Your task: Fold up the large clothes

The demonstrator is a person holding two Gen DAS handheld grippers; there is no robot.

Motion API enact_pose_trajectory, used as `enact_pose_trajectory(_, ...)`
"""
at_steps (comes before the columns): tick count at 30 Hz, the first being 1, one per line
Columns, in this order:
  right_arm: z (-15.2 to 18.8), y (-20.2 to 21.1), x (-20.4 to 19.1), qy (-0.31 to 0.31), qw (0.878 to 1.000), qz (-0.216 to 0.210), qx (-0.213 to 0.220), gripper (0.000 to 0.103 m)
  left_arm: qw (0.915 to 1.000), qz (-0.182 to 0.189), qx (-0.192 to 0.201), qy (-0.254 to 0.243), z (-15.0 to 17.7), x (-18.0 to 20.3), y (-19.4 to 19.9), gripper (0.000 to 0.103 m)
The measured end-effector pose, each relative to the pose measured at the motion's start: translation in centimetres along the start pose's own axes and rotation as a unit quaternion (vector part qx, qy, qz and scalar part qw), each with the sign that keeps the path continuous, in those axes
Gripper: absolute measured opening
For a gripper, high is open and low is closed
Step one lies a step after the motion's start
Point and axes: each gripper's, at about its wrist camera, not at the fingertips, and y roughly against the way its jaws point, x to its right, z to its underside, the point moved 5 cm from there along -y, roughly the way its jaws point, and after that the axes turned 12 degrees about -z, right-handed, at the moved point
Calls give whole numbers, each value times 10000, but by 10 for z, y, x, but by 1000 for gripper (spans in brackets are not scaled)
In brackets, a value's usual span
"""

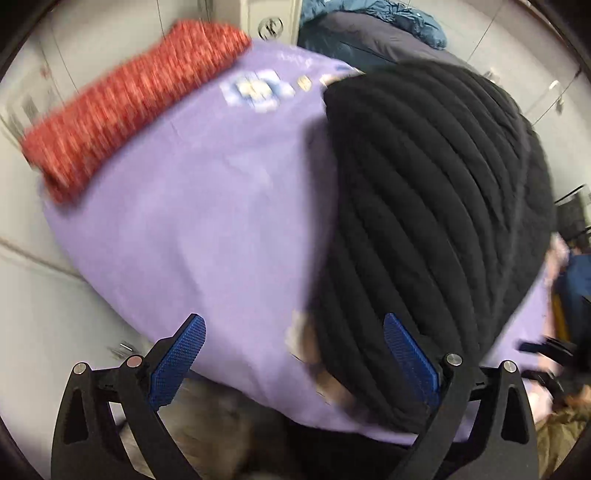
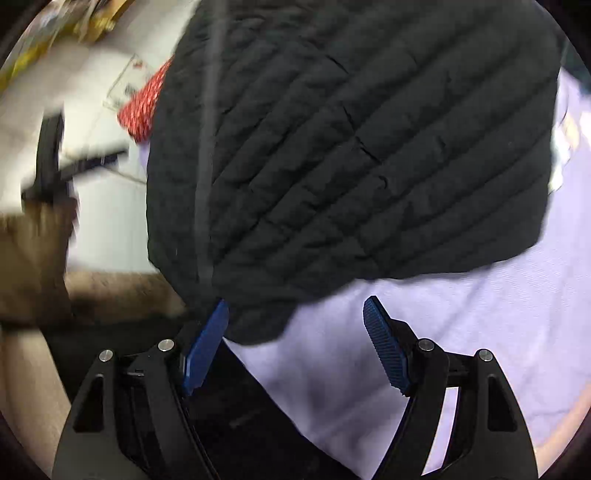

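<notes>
Spread widest, a lilac sheet (image 1: 207, 206) covering the surface, with a printed patch toward its far side. On top of it, a black quilted jacket (image 2: 369, 140), lying flat and fairly compact, channels running diagonally, near hem just ahead of the right tongs, one corner drooping toward the front edge of the sheet. Farther off on the sheet's left corner, a folded red knit (image 1: 129, 99), seemingly done and set aside; beyond the surface, a heap of blue and dark bedding (image 1: 376, 33), not part of the job. Left tongs (image 1: 295, 363) spread wide, holding nothing, hovering over the lilac sheet just beside the jacket's near-left edge. Right tongs (image 2: 295, 343) likewise parted and empty, with the left blue pad (image 2: 205, 347) touching or nearly touching the drooping corner of the hem, contact hard to confirm through the blur. Probably between grasps: jacket laid out, next fold not yet started. Next move likely calling for a pinch on the near hem at two points, one per side, thick padding wanting a deep bite, then a lift and carry toward the far edge, keeping layers aligned.
</notes>
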Motion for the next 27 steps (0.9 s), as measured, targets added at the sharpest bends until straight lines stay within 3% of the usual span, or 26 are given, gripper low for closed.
enact_pose_trajectory(2, -7, -9, 9, -157, 9998, -148, 12, 75, 9983, 519, -230, 103, 24, 9, -12, 95)
enact_pose_trajectory(6, -11, -38, 19, -714, 9941, -814, -100, 75, 9924, 1080, -505, 317, 54, 28, -40, 95)
enact_pose_trajectory(9, 0, -63, 25, -844, 9925, -859, -196, 75, 9858, 1432, -526, 709, 55, 36, -51, 93)
enact_pose_trajectory(11, -3, -69, 19, -775, 9929, -902, 26, 74, 9791, 1709, -555, 956, 50, 40, -56, 86)
enact_pose_trajectory(12, -8, -67, 18, -744, 9932, -847, 281, 64, 9754, 1845, -619, 1033, 46, 46, -58, 76)
enact_pose_trajectory(13, -10, -64, 17, -785, 9928, -792, 437, 41, 9740, 1918, -661, 1008, 43, 51, -58, 64)
enact_pose_trajectory(15, -17, -54, 20, -1082, 9885, -772, 716, 16, 9752, 2007, -634, 688, 34, 68, -50, 49)
enact_pose_trajectory(16, -21, -49, 19, -1149, 9859, -866, 855, 10, 9773, 1981, -582, 464, 28, 77, -46, 40)
enact_pose_trajectory(19, -34, -16, 11, -1281, 9750, -1172, 1388, 6, 9807, 1925, -314, -150, 5, 101, -24, 25)
enact_pose_trajectory(22, -51, 23, -1, -1278, 9618, -1395, 1978, 5, 9795, 2002, 75, -214, -32, 113, 3, 13)
enact_pose_trajectory(25, -72, 62, -15, -1065, 9529, -1351, 2497, 5, 9769, 2073, 515, -67, -73, 122, 31, 12)
enact_pose_trajectory(27, -89, 89, -18, -934, 9480, -1205, 2793, 5, 9786, 1854, 891, -88, -103, 130, 47, 12)
